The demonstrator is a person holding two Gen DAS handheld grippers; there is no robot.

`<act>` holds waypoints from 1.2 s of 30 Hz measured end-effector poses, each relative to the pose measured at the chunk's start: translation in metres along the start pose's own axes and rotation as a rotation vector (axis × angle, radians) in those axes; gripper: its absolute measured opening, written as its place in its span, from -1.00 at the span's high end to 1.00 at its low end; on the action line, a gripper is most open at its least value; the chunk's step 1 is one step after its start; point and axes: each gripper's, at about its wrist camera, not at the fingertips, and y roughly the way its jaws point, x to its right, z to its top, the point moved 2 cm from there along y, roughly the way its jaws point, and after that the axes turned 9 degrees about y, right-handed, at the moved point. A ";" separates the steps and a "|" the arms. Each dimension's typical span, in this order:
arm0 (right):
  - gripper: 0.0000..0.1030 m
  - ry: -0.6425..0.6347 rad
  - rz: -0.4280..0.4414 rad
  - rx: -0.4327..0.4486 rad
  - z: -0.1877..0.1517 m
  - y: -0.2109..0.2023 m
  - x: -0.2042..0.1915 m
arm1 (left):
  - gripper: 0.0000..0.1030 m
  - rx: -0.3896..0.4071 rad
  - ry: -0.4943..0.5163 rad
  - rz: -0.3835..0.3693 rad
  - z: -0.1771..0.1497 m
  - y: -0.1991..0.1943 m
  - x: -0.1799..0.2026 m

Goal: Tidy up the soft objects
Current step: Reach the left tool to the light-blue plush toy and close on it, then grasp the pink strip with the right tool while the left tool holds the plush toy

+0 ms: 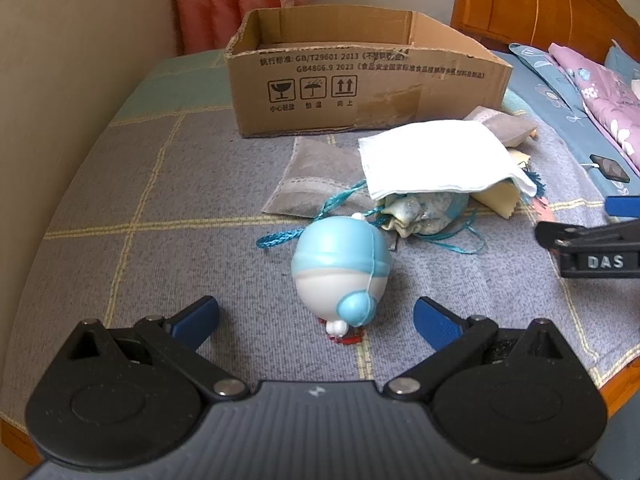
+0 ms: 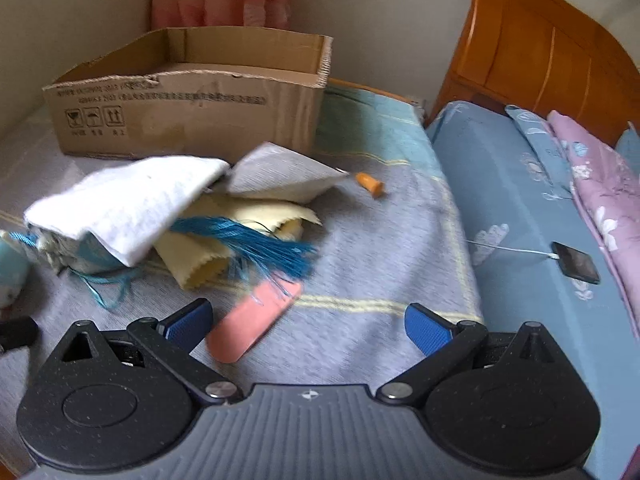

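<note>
At the far left side of the checked grey bedcover, toward its back edge by the wall, stands the open cardboard box, its printed long wall facing forward; nothing can be made out inside it from either view; in front of the box, toward the middle of the cover, a flat grey sachet lies with a teal cord trailing over its near corner; the left gripper hovers low over the near edge, its blue pads spread wide apart and holding nothing; between them, just ahead, sits a round blue-and-white plush toy, touched by neither pad.

Right of the toy is the heap of soft things: a folded white cloth draped over a pale drawstring pouch, with a yellow cloth and a second grey sachet tucked behind it; a blue tassel fans out from the heap across the yellow cloth; its loose ends lie over the far tip of a pink oblong pad; the right gripper hangs over the cover near that pad, fingers wide apart and empty, the left pad just beside the pink piece's near end; the right-wrist view is motion-blurred.

Farther back, a small orange plug lies alone on the cover; beyond the cover's right edge a phone on a white cable rests on the blue sheet beside a purple floral quilt.
</note>
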 end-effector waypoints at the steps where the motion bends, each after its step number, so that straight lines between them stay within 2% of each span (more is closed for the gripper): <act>1: -1.00 -0.003 -0.013 -0.002 -0.002 -0.002 0.004 | -1.00 0.001 0.002 0.000 0.000 0.000 0.000; 4: -1.00 0.002 -0.040 -0.012 -0.006 -0.006 0.014 | -1.00 0.009 0.006 -0.003 -0.001 0.000 0.000; 10: -1.00 -0.001 -0.035 -0.012 -0.011 -0.009 0.020 | -0.98 0.034 0.026 -0.011 -0.002 -0.001 -0.001; 14: -1.00 -0.017 -0.035 -0.001 -0.012 -0.010 0.017 | -0.75 0.070 0.037 -0.026 0.000 -0.006 -0.003; 17: -1.00 -0.020 -0.005 -0.005 -0.013 -0.011 0.017 | -0.66 0.095 0.035 -0.034 0.002 -0.010 -0.007; 19: -1.00 -0.023 0.028 -0.010 -0.014 -0.011 0.016 | -0.45 0.108 0.031 -0.044 0.004 -0.012 -0.010; 22: -1.00 -0.039 0.066 -0.004 -0.017 -0.013 0.010 | -0.31 0.117 0.027 -0.065 0.006 -0.013 -0.011; 25: -1.00 -0.053 0.103 0.017 -0.018 -0.015 0.003 | -0.20 0.118 0.032 -0.068 0.008 -0.013 -0.008; 28: -0.98 -0.073 0.135 0.043 -0.018 -0.018 -0.005 | -0.19 0.115 0.036 -0.076 0.010 -0.012 -0.005; 31: -0.82 -0.086 0.167 0.048 -0.017 -0.017 -0.009 | -0.19 0.110 0.041 -0.078 0.011 -0.010 -0.003; 33: -0.64 -0.077 0.185 0.039 -0.015 -0.014 -0.009 | -0.19 0.109 0.037 -0.079 0.012 -0.009 -0.003; 36: -0.52 -0.046 0.201 0.029 -0.012 -0.011 -0.005 | -0.19 0.110 0.033 -0.082 0.012 -0.009 -0.004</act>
